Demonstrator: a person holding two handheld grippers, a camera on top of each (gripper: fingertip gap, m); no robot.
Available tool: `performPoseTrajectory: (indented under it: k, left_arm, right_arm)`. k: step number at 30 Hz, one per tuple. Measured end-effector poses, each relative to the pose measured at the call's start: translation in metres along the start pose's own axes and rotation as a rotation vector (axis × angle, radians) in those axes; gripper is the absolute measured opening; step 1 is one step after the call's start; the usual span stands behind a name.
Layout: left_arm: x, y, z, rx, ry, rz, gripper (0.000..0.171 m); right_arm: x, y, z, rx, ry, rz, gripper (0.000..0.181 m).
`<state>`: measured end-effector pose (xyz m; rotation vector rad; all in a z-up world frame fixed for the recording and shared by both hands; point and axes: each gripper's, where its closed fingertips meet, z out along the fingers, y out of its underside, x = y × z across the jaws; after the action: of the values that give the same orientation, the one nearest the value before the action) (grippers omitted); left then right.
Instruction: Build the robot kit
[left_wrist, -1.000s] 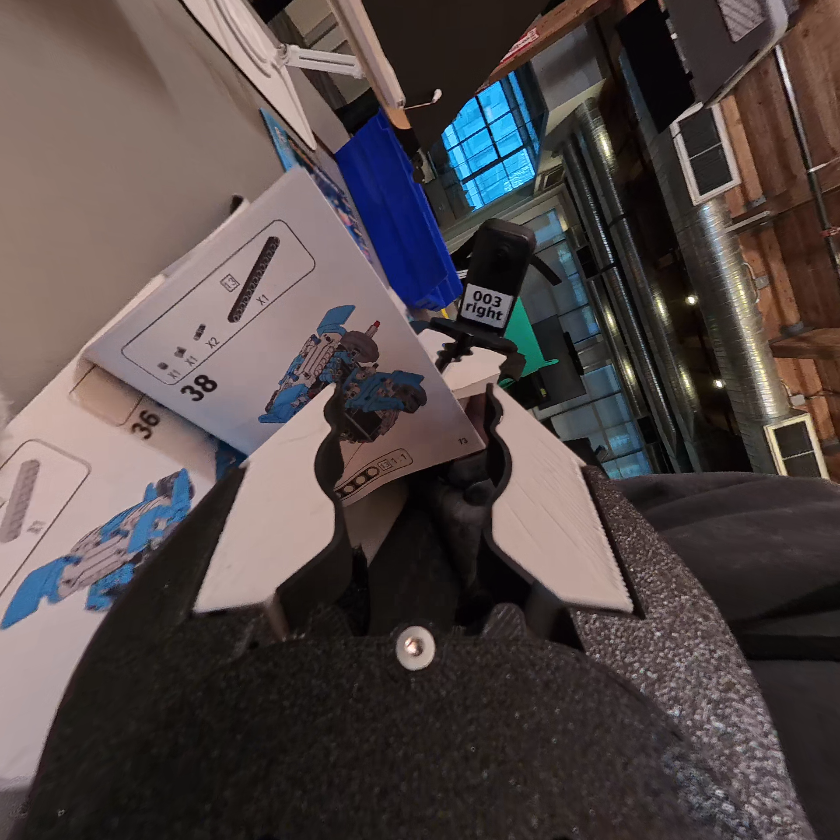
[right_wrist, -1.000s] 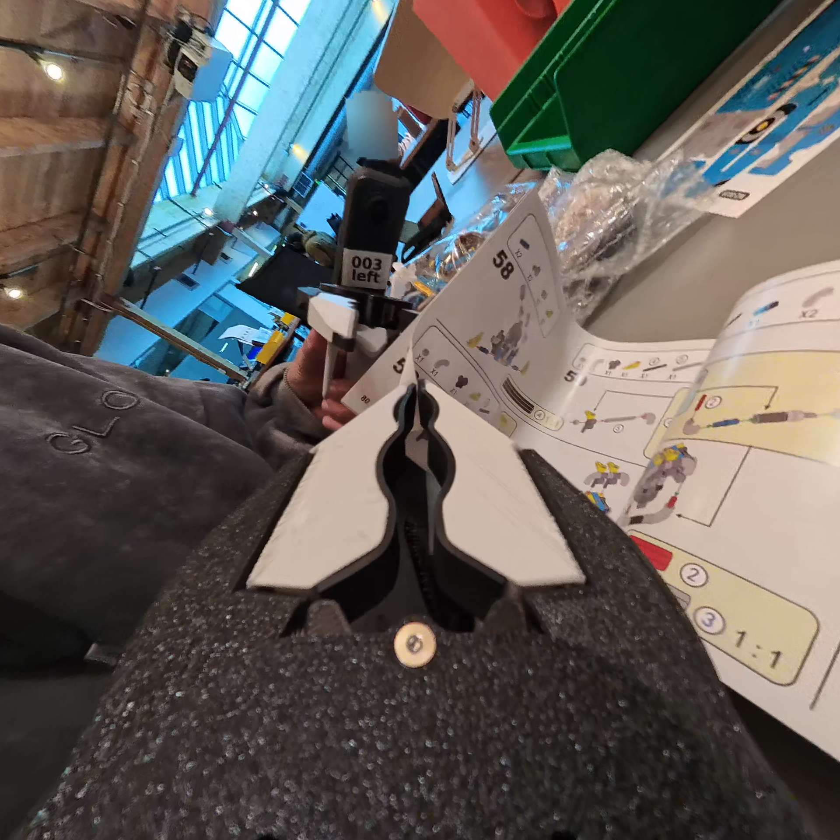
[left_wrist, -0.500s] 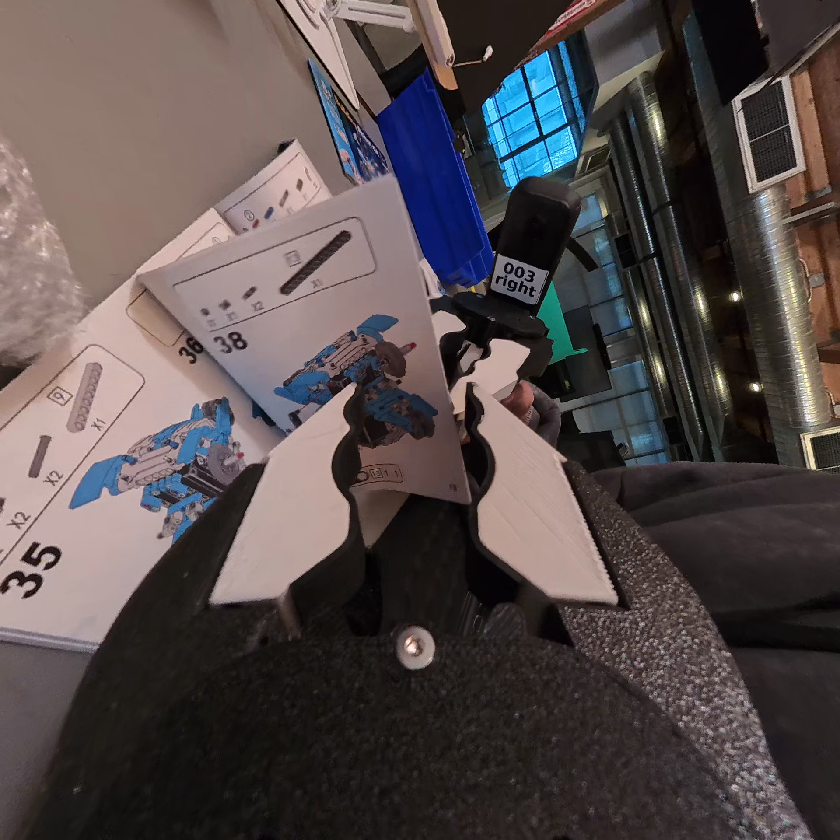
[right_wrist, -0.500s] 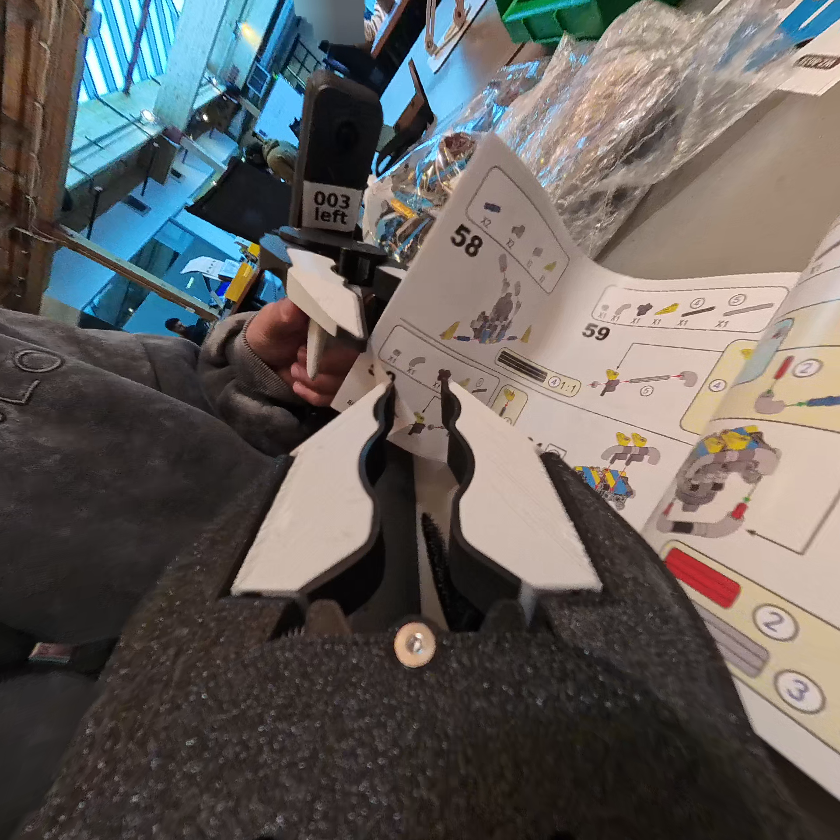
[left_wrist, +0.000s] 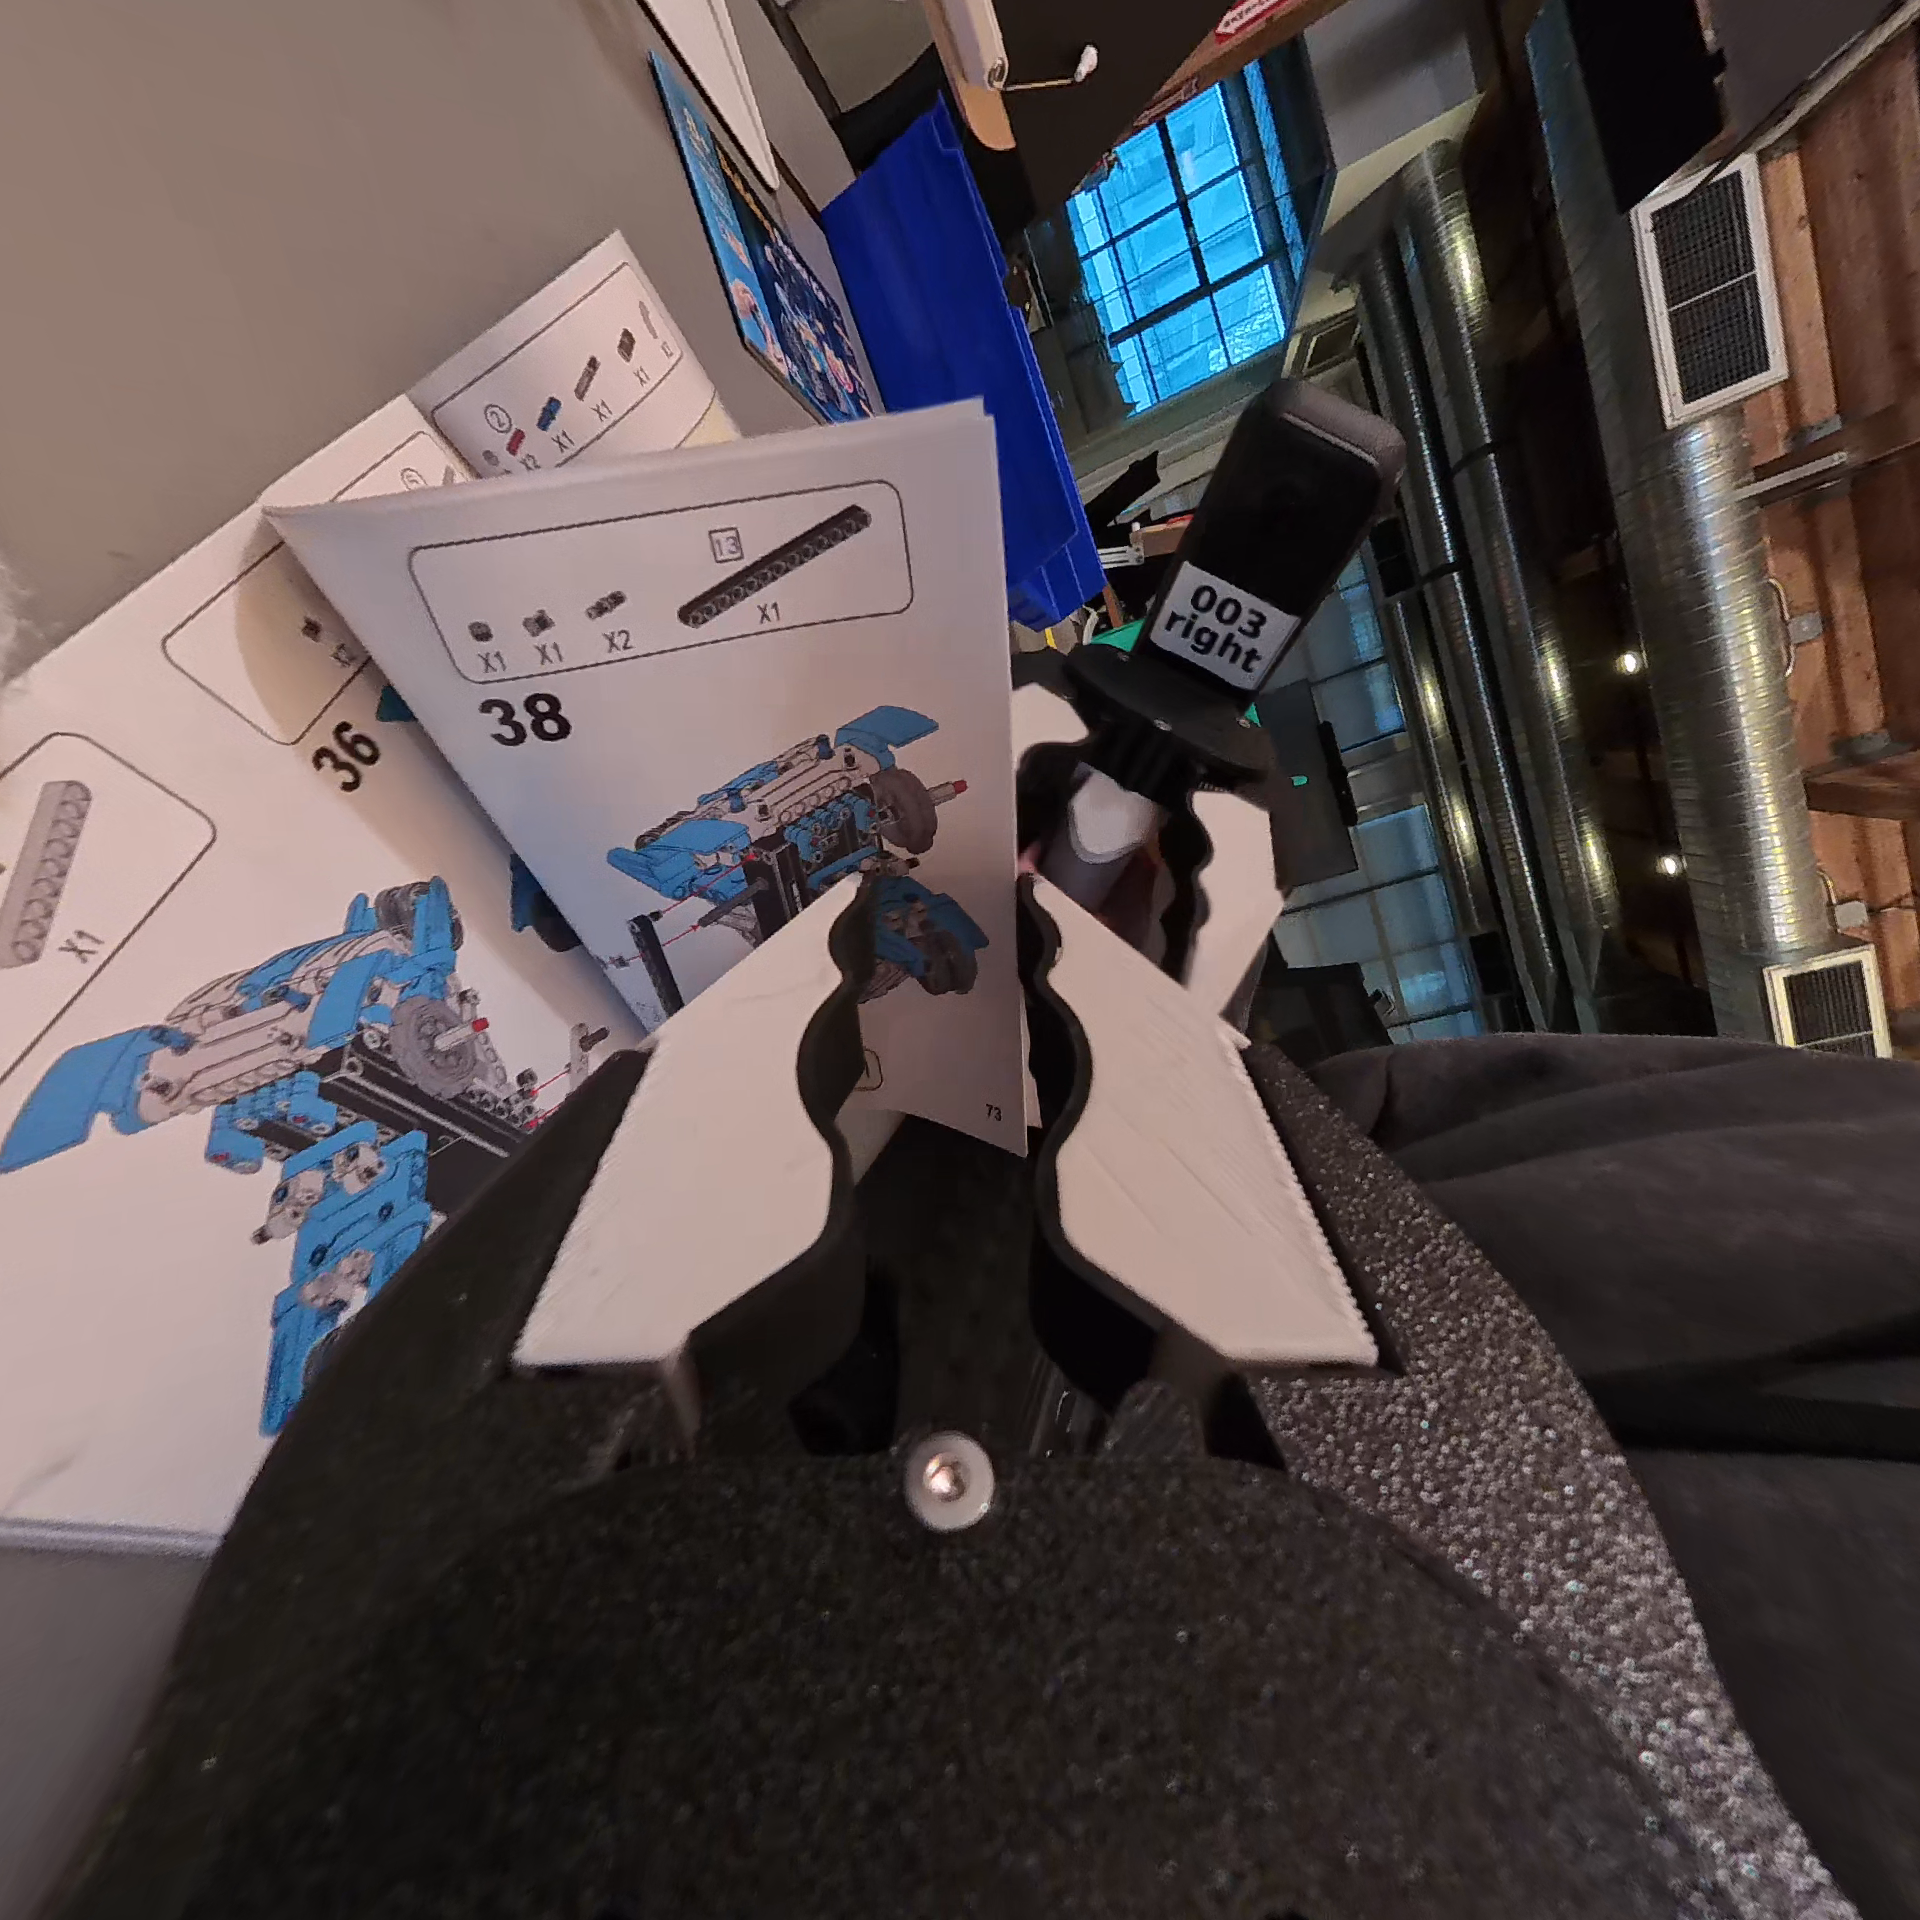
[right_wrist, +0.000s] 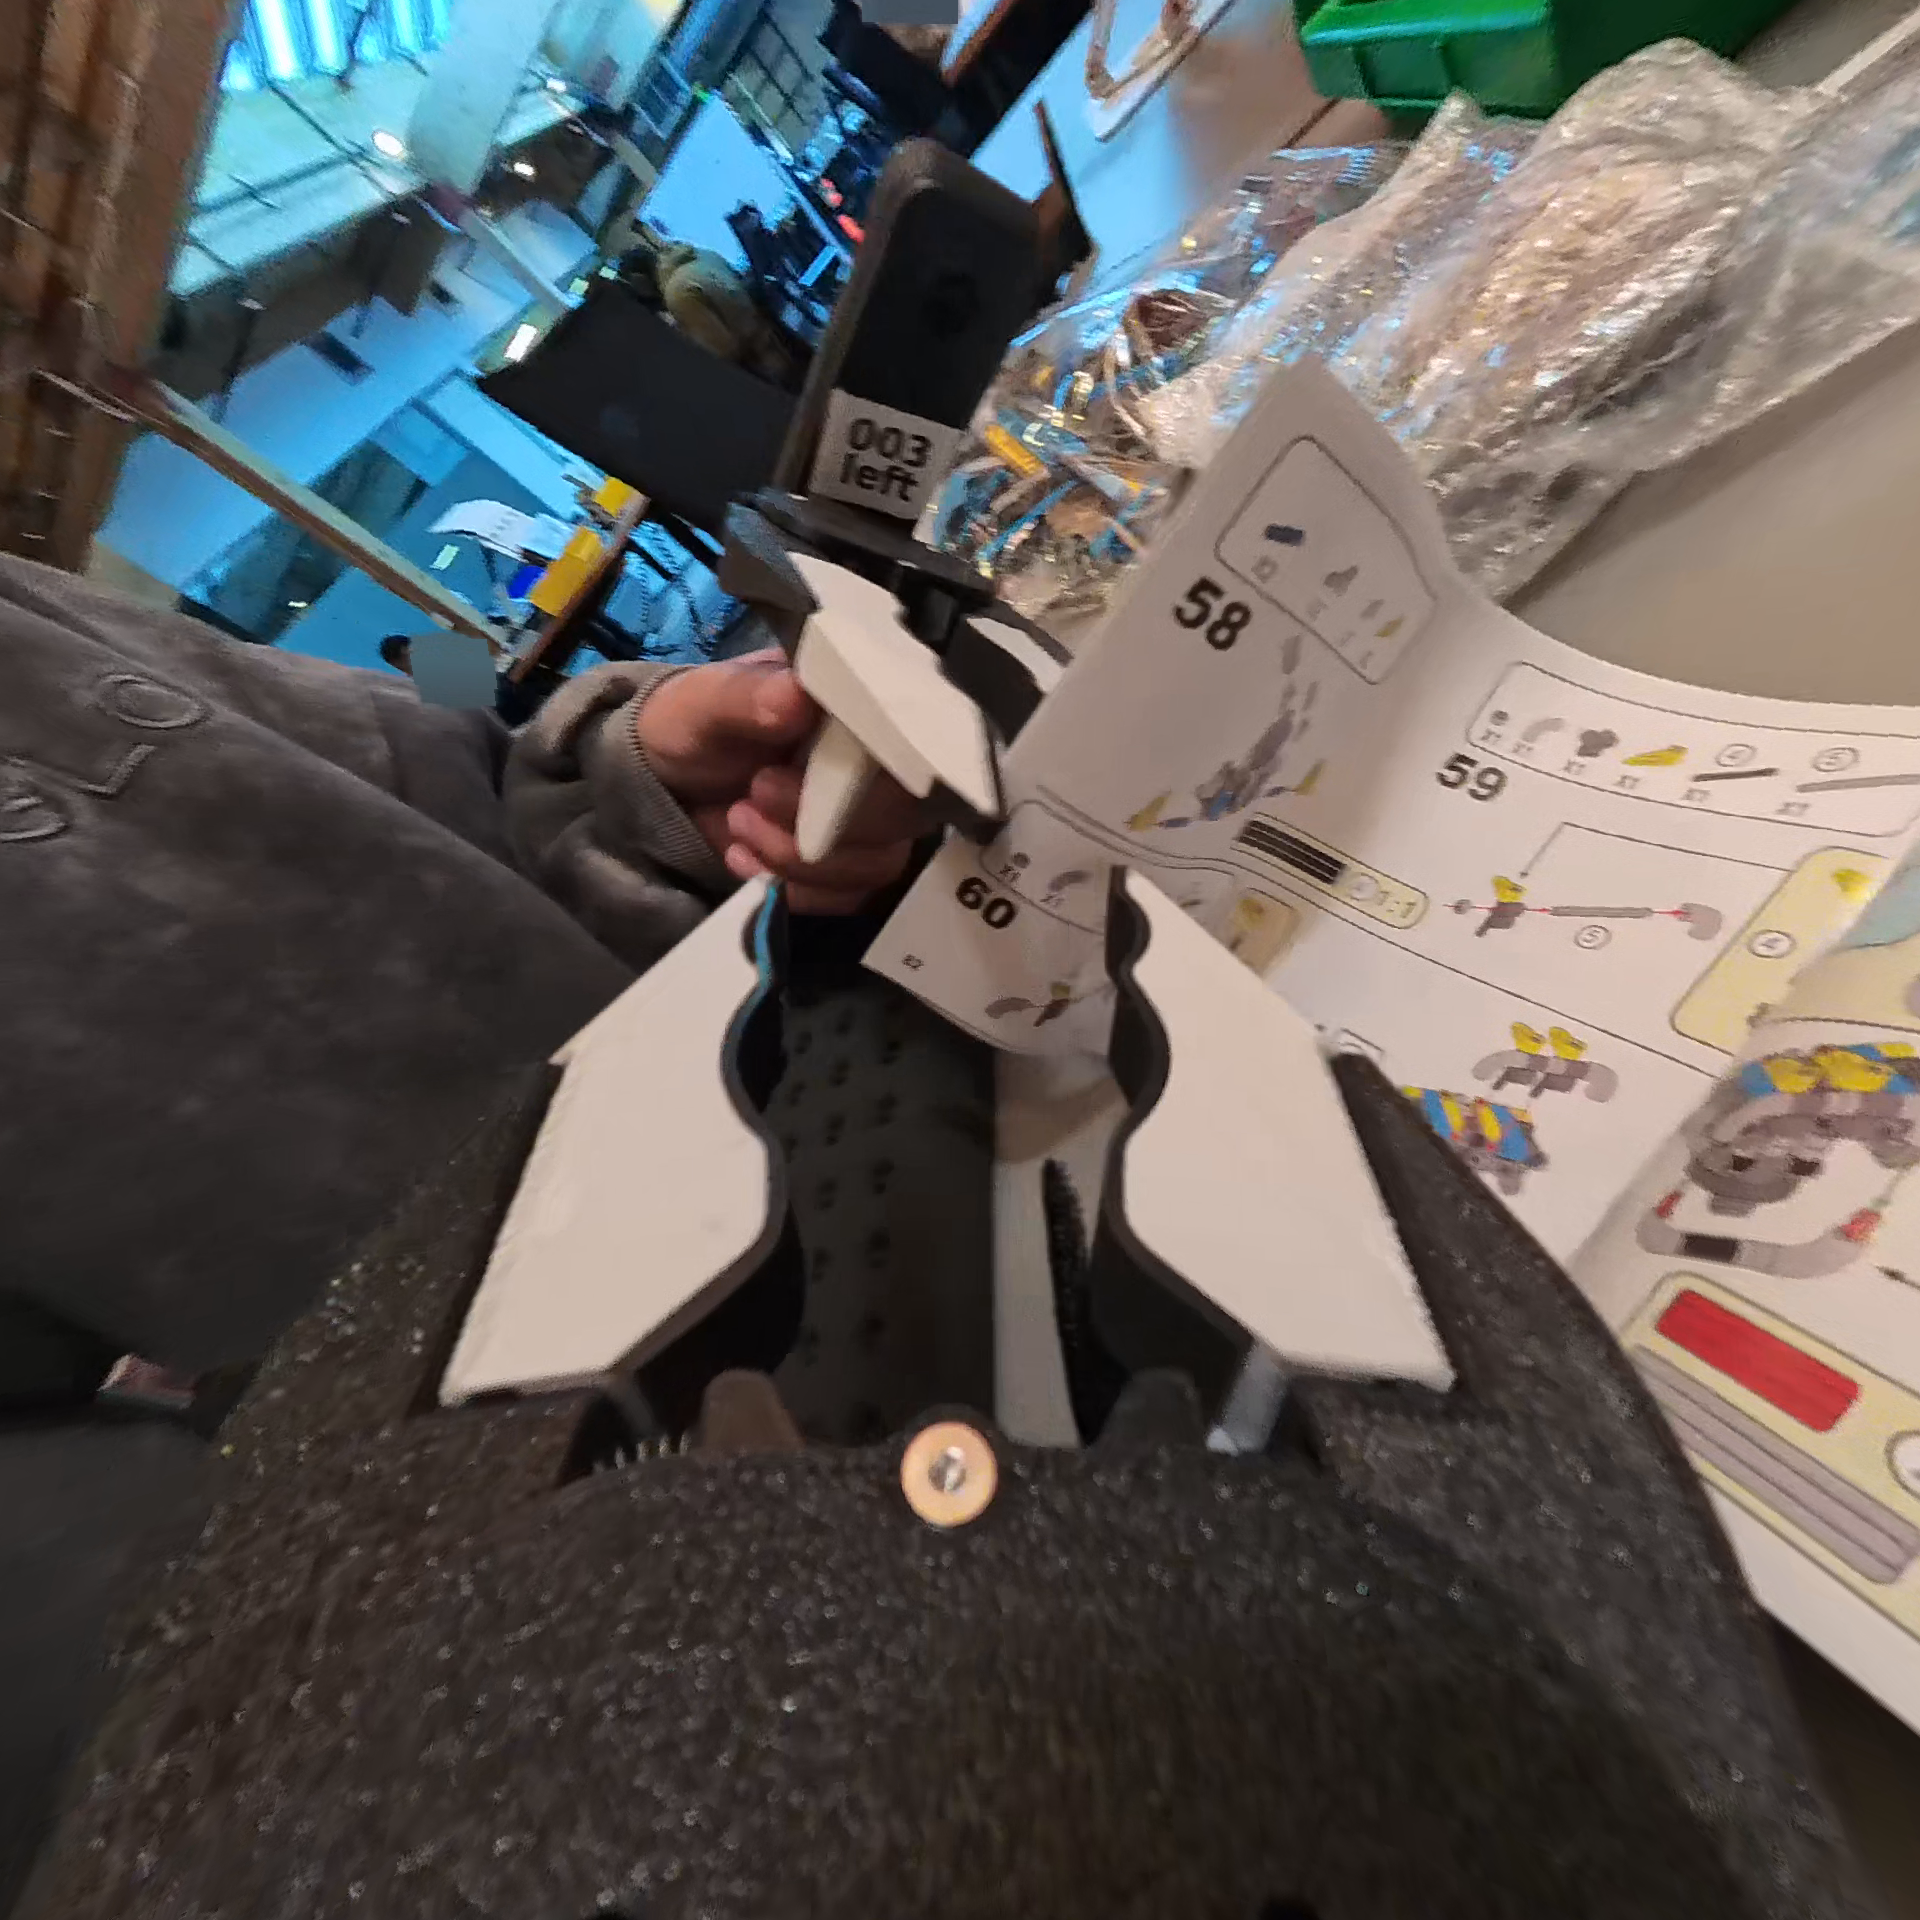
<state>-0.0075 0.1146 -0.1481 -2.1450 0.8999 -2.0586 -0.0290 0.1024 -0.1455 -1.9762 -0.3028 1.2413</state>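
I see left gripper (left_wrist: 940, 914) jaws parted around lifted booklet page (left_wrist: 727, 665), frame centre, apparently propping it upright without a pinch. Right gripper (right_wrist: 940, 904) gapes wide, page corner (right_wrist: 997, 935) between fingers, unheld. Open booklet (left_wrist: 135, 1039) lies lower left on grey table (left_wrist: 208, 208).

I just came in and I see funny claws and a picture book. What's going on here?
A person is holding a two-finger gripper in each hand over an open building-toy instruction booklet on a table. A lifted page stands up between the open fingers of the left gripper. The right gripper is open too, with a curled page corner between its fingers. Clear bags of parts lie behind the booklet.
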Motion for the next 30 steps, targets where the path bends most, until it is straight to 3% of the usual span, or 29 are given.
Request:
performPoseTrajectory:
  k: [3,6,13,19,30]
  left_arm:
    - [-0.001,0.001,0.005,-0.011,-0.012,0.006,0.026]
    - [-0.002,0.001,0.006,-0.010,-0.018,0.010,0.026]
    - [-0.007,0.000,0.003,-0.005,-0.039,0.004,0.027]
    - [-0.013,-0.003,-0.003,0.007,-0.068,0.004,0.030]
    - [-0.029,0.003,-0.011,-0.023,-0.137,-0.036,0.029]
  right_arm:
    - [0.011,0.002,0.004,-0.012,0.051,0.020,0.061]
    - [0.020,0.004,0.003,-0.017,0.087,0.037,0.043]
    - [0.019,0.004,0.002,-0.009,0.049,0.064,0.033]
    - [0.014,-0.002,0.001,0.032,-0.040,0.115,0.008]
    - [0.025,0.009,0.007,-0.010,-0.023,0.164,0.002]
